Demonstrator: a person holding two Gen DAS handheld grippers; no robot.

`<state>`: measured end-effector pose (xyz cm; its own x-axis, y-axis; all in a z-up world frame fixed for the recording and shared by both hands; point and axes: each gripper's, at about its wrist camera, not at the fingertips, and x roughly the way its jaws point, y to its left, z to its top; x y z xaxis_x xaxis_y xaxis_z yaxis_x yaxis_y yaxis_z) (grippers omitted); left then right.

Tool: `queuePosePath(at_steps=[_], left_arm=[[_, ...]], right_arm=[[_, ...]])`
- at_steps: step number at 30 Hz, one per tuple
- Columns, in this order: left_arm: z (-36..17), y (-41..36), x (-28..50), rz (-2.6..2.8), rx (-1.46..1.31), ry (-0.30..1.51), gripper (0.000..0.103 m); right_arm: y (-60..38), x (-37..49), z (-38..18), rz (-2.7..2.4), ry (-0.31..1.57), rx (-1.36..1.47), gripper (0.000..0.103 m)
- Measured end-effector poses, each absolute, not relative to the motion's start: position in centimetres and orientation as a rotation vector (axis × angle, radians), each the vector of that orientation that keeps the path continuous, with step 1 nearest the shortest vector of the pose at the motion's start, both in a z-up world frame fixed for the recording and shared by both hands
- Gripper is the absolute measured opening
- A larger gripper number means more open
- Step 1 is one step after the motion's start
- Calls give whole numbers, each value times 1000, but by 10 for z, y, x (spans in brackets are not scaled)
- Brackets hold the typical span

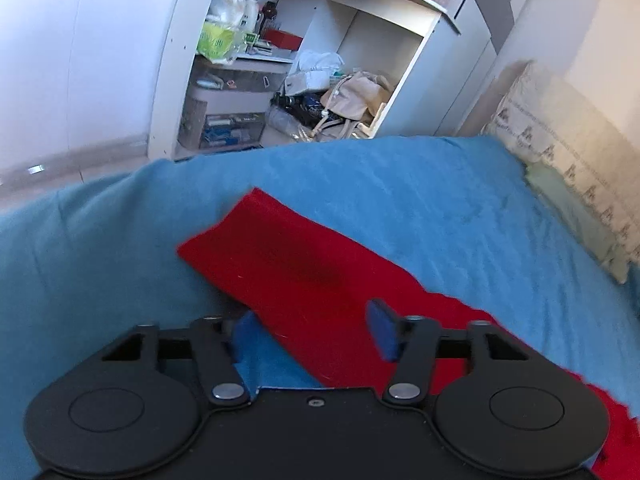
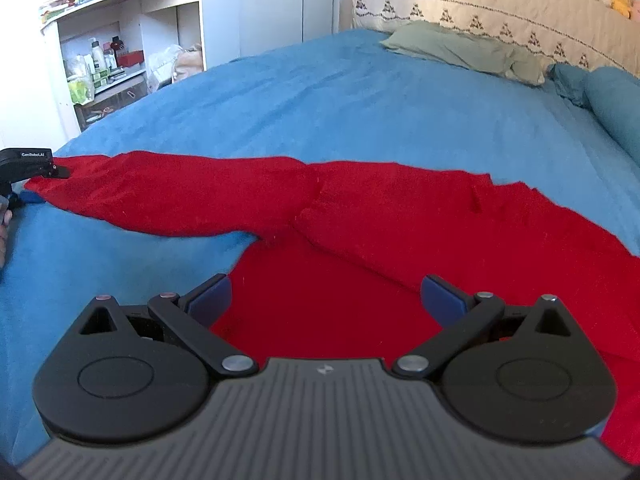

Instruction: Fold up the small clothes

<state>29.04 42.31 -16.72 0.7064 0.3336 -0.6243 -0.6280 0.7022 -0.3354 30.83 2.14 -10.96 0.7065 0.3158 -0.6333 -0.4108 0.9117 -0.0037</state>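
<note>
A red knit garment (image 2: pixel 360 216) lies on the blue bedspread (image 2: pixel 360 92). One long sleeve (image 2: pixel 168 192) stretches out to the left. My left gripper (image 1: pixel 314 330) is open, low over that sleeve's end (image 1: pixel 280 256), with the cloth between its blue pads. It also shows at the left edge of the right wrist view (image 2: pixel 44 170), by the sleeve's cuff. My right gripper (image 2: pixel 326 300) is open and empty, just above the garment's body.
A white shelf unit (image 1: pixel 304 64) full of bottles, bags and boxes stands beyond the bed's far edge. A patterned headboard (image 2: pixel 500 4), a green pillow (image 2: pixel 460 50) and a rolled blue blanket (image 2: pixel 612 104) lie at the right.
</note>
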Motion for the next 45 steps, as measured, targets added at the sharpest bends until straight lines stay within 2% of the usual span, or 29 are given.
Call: queuePosePath(at_steps=[1,2,3,9,12,19,24,29,33,38,42,43,45], left_arm=[[-167,424,290,581,-560,561,35],[-168,426,291,589,-563,562,12],[-169,428,290,589,-576,564,3],[-161,423,289,550,-553,536,4],[-133,402,295,495,-489,503,4],[-46,282,335,231,-238,440,4],[-26,171,370,-10,-152,482,4],[-56,69,398,-176,-102,559,4],[-113,6,416,-234,-85,667,4],[-170,-27,422,-236,-42,748,4],[-180,-34,423,-231,-27,727,5],[-180,-34,424,-235,-27,726,5],[-179,-35,421,-249,-24,726,18]], right_arm=[[22,309,-111,404,676,-149,103],[22,309,-112,403,676,-151,103],[21,310,-112,404,677,-153,103],[17,313,-110,398,668,-136,103],[8,313,-104,383,653,-112,103],[-43,311,-78,322,594,-41,103],[-98,305,-62,263,555,1,103],[-156,302,-60,187,548,28,103],[-198,302,-70,127,572,59,103],[-237,301,-88,94,610,69,103],[-248,303,-102,91,629,67,103],[-250,303,-105,94,630,73,103],[-248,306,-109,100,633,84,103]])
